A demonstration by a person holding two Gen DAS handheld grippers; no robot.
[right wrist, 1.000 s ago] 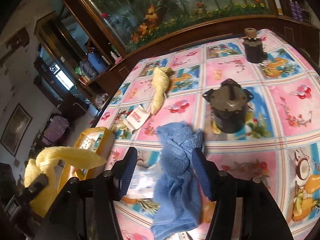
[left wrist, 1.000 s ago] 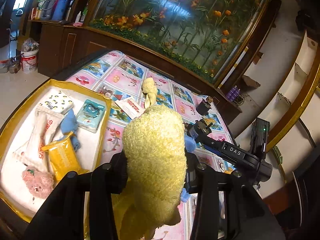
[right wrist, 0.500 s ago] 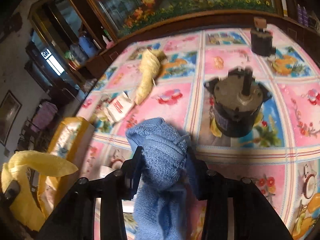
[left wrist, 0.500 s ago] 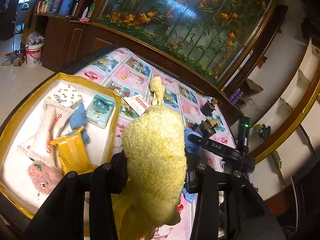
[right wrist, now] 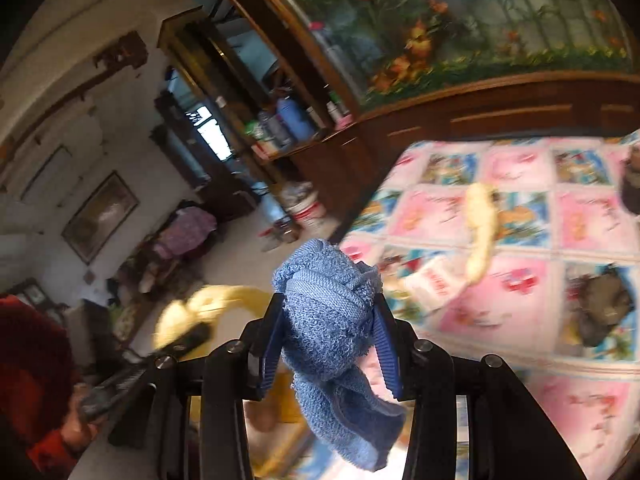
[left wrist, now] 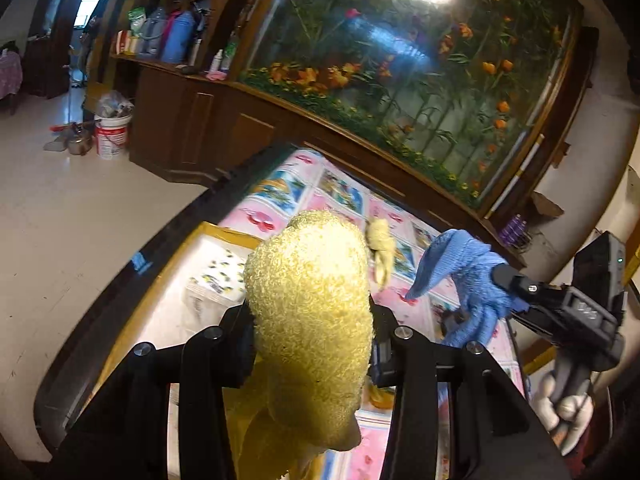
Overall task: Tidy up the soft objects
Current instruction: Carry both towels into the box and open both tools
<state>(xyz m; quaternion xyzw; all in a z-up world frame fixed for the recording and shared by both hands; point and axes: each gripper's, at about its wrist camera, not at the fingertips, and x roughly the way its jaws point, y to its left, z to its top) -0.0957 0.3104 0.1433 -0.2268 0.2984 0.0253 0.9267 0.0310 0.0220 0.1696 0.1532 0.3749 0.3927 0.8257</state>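
Observation:
My left gripper is shut on a fluffy yellow towel, held high above the yellow tray. The towel hides most of the tray; only a white patterned pack shows in it. My right gripper is shut on a bunched blue towel, lifted off the table; its tail hangs below the fingers. The left wrist view shows that blue towel in the air to the right. A second pale yellow cloth lies on the patterned tablecloth.
A white and red packet lies near the pale cloth. A dark motor stands at the right of the table. A dark wooden cabinet with a flower mural runs behind the table. A white bucket stands on the floor at left.
My right gripper has closed on the blue towel and lifted it off the table, swinging left. The left gripper has risen and tilted up, still holding the yellow towel.

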